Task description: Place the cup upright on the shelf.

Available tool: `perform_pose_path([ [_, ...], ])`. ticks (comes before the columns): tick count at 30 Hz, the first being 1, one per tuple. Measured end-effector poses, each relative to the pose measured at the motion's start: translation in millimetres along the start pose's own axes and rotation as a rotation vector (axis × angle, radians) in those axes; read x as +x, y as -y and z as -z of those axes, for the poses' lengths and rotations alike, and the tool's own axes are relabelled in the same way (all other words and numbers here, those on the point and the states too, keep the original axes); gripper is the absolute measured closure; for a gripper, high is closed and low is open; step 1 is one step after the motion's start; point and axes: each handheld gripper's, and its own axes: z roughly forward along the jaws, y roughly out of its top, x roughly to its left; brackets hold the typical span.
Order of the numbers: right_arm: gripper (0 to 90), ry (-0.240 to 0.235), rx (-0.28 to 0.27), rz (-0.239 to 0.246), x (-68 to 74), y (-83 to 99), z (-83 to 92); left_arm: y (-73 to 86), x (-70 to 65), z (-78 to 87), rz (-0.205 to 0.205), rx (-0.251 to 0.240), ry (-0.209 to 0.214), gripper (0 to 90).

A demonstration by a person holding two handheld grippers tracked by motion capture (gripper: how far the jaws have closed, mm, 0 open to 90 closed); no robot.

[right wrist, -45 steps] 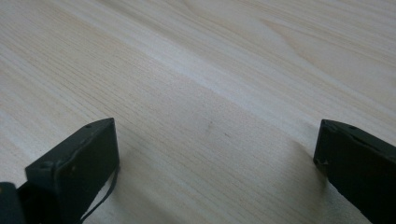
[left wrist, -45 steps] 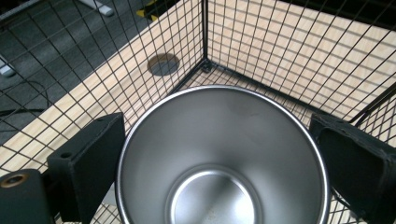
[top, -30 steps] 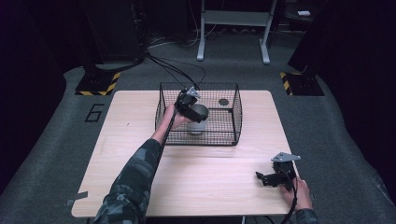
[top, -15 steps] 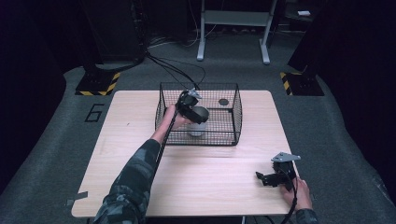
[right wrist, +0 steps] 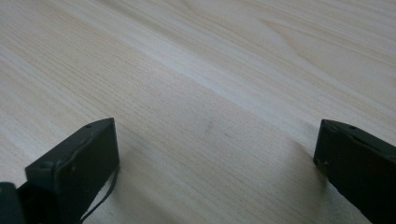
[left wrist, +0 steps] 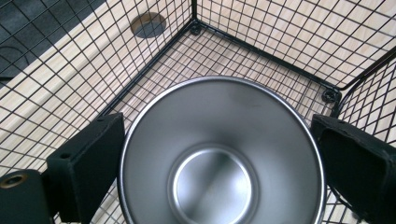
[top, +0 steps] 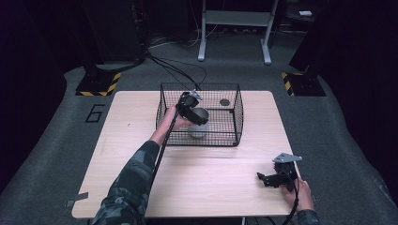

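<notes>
Black fingers (left wrist: 88,163) of the left gripper (left wrist: 215,172) stand wide on either side of a stainless steel cup (left wrist: 222,156), one just beside its rim on the left and the other just beside its rim on the right; whether the pads actually touch the metal cannot be told from the left gripper view. The cup is upright and open at the top, a round brushed-metal vessel with a thin bright rim, smooth grey inner walls that narrow downward, and a flat circular bottom ringed by a pale reflection. It stands on the mesh floor of a black wire basket (left wrist: 261,51), toward the basket's near side as the high view shows it, where the cup (top: 199,123) is partly covered by the left gripper (top: 191,108) held above it by the person's left hand (top: 172,120), the camouflage sleeve (top: 129,187) reaching in from the bottom. The basket (top: 232,119) sits on the far middle of the light wooden counter (top: 141,140). A small dark round disc (top: 225,102) lies near the basket's far right corner; the left gripper view shows that disc (left wrist: 148,24) beyond the mesh wall.

Fingers (right wrist: 77,163) of the right gripper (right wrist: 217,163) are spread wide with nothing between them, hovering close over bare wood grain. In the high view that gripper (top: 274,178) rests low at the counter's near right corner, held by the right hand (top: 295,192), well apart from the basket.
</notes>
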Motion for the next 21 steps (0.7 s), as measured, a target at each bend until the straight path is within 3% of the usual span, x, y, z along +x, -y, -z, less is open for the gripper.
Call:
perform_pose_path([
  [3,0.0,-0.002,-0.001,-0.001,0.0,0.0,-0.1,0.0,-0.2,3.2,0.007,-0.034,0.001,5.2],
  [8,0.0,-0.005,0.005,0.006,-0.6,0.0,0.3,-8.3,-6.5,19.9,-0.027,-0.083,-0.018,0.9],
  [17,0.0,-0.004,0.005,0.006,-0.5,0.0,0.3,-7.5,-11.1,47.2,-0.011,-0.159,-0.018,0.2],
  [18,0.0,-0.004,0.005,0.006,-0.4,0.0,0.3,-5.5,-14.3,55.0,-0.001,-0.189,-0.016,0.2],
  [21,0.0,-0.004,0.005,0.006,-0.4,0.0,0.3,-1.6,-19.0,64.7,-0.008,-0.205,-0.029,0.2],
])
